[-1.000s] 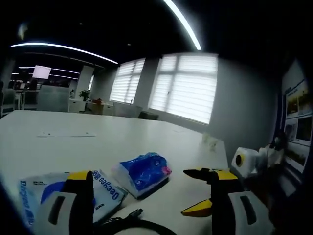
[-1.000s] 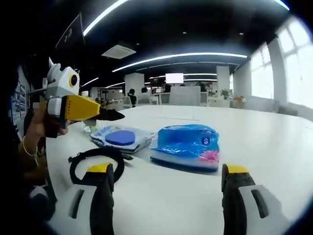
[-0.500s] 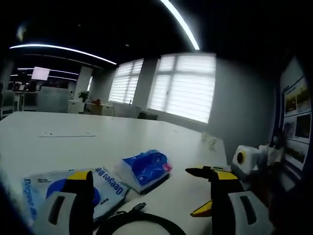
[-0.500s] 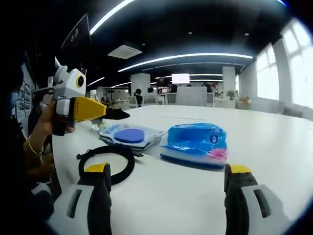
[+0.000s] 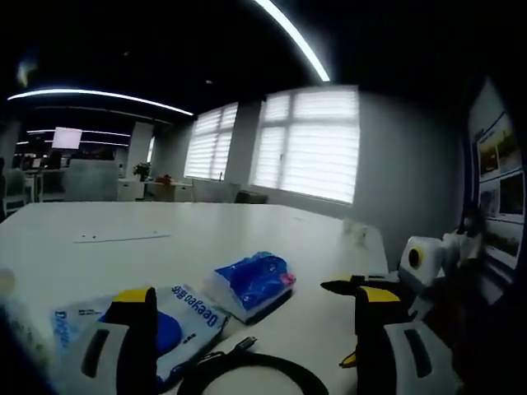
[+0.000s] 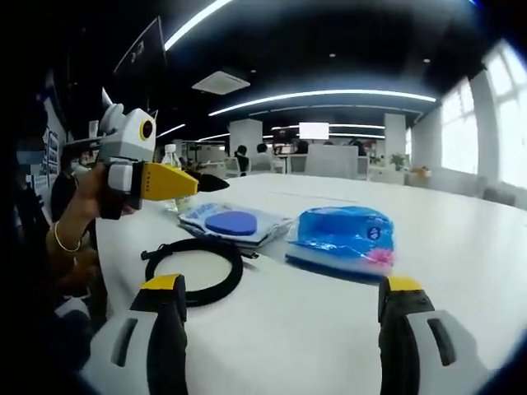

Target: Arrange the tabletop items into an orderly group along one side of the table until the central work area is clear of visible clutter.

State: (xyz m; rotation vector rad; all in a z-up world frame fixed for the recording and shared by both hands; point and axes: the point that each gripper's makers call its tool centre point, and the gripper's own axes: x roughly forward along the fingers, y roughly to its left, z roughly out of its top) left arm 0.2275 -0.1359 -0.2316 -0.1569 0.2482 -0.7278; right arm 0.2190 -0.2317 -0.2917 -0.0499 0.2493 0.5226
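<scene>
In the left gripper view, the left gripper [image 5: 247, 346] is standing wide, its two yellow-tipped jaws rising at seven and five o'clock with nothing between them. Over the last second this camera has been easing back and tilting, so more of the black cable [image 5: 255, 374] is showing as a coil at six o'clock, between the jaws and very near them. The white wipes pack [image 5: 177, 317] with blue lettering is lying at about seven o'clock, partly behind the left jaw, and the blue tissue pack [image 5: 251, 284] is sitting just above centre, just beside the wipes pack. The right gripper [image 5: 370, 290] is reaching in from four o'clock, low over the white table [image 5: 165, 239]; how far its jaws are parted cannot be told here. In the right gripper view, the right gripper [image 6: 280, 329] is also standing wide and empty. The cable [image 6: 193, 270] is lying at eight o'clock, just beyond the left jaw, the wipes pack [image 6: 235, 222] at ten o'clock, and the tissue pack [image 6: 346, 239] right of centre, well ahead of the jaws. A hand [image 6: 86, 202] is holding the left gripper [image 6: 210, 183] at nine o'clock, which has been lifting slightly and hovering above the wipes pack. Nothing is gripped and the three items are resting where they were, so sorting seems barely begun.
</scene>
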